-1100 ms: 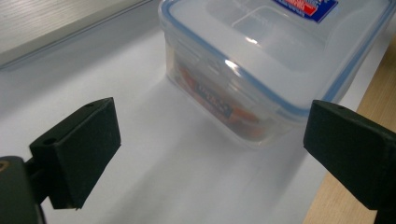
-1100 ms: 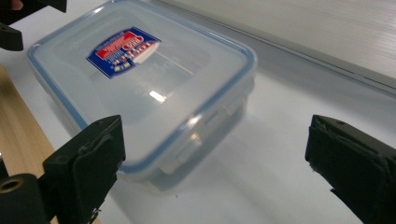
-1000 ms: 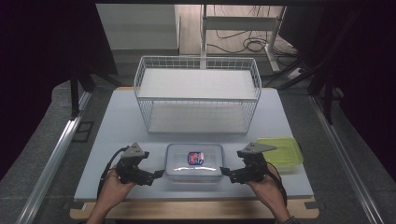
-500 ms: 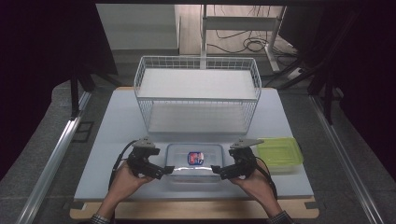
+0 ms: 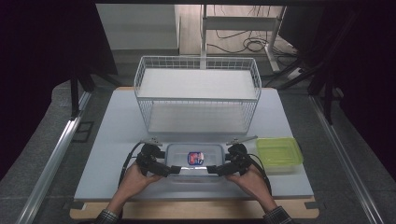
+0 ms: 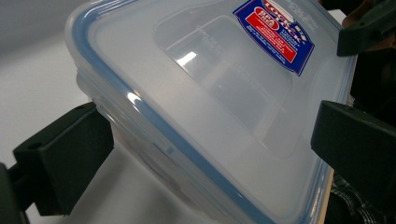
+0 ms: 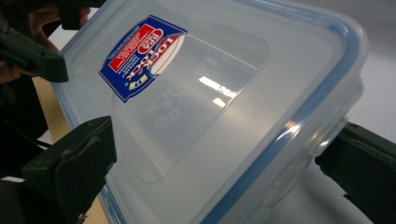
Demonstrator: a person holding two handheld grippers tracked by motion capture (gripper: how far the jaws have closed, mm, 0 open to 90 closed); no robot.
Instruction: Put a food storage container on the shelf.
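A clear plastic container with a blue-sealed lid and a red and blue label lies near the table's front edge. My left gripper is at its front left corner and my right gripper at its front right corner. In the left gripper view the left gripper stands open, its black jaws straddling a corner of the container. In the right gripper view the right gripper is wide open and its jaws have just been opening, with a corner of the container between them.
A white wire basket with a shelf stands behind the container at mid table. A green lidded container sits just right of my right hand. The table's wooden front edge runs under the forearms.
Both hands have moved inward from the container's sides. The jaws now reach around its front corners. The container has not moved.
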